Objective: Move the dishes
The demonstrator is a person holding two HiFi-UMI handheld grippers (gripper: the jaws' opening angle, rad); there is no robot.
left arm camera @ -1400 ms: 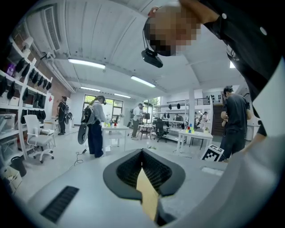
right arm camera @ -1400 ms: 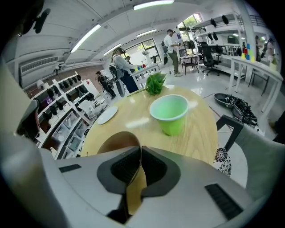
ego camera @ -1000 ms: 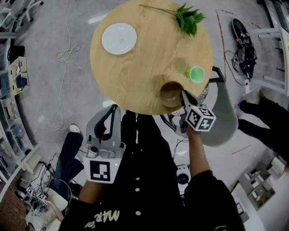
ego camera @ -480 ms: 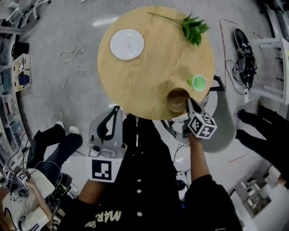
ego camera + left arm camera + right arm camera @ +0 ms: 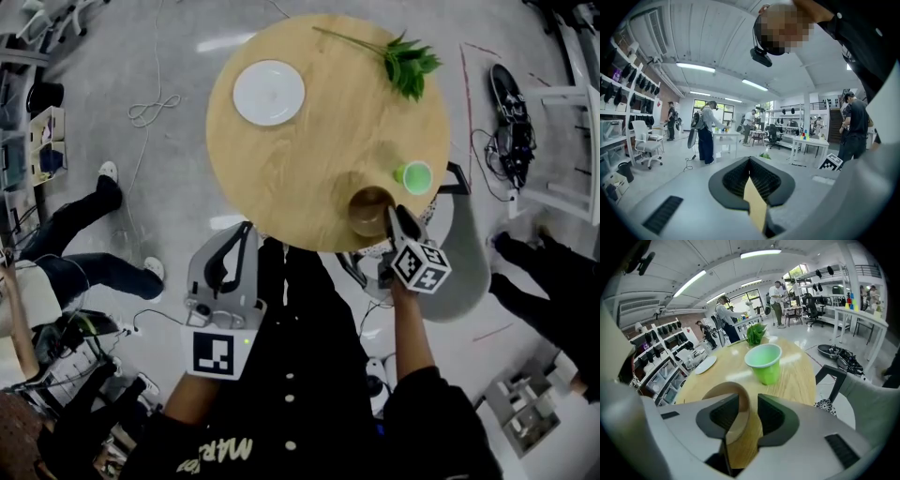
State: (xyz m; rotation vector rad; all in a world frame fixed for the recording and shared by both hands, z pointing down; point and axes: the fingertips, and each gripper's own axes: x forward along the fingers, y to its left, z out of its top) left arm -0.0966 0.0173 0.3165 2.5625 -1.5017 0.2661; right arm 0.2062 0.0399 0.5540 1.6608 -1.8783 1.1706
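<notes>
A brown bowl [image 5: 368,208] sits near the round wooden table's [image 5: 309,178] near edge. My right gripper [image 5: 394,216] is shut on its rim from the near right side. In the right gripper view the bowl's rim [image 5: 737,394] runs up between the two jaws of the right gripper [image 5: 749,405]. A green cup [image 5: 413,175] stands upright just right of the bowl, also seen as the green cup [image 5: 764,362]. A white plate [image 5: 269,92] lies at the far left. My left gripper [image 5: 241,234] hangs off the table by the person's body, its jaws together and holding nothing.
A leafy green sprig [image 5: 405,62] lies at the table's far right. A grey chair [image 5: 464,246] stands against the table's right near edge. Cables [image 5: 150,108] trail on the floor to the left, where a person's legs [image 5: 70,248] show.
The bowl and my right gripper hold the same place on the table. The head view has shifted slightly. A person on the floor at left has walked further into view.
</notes>
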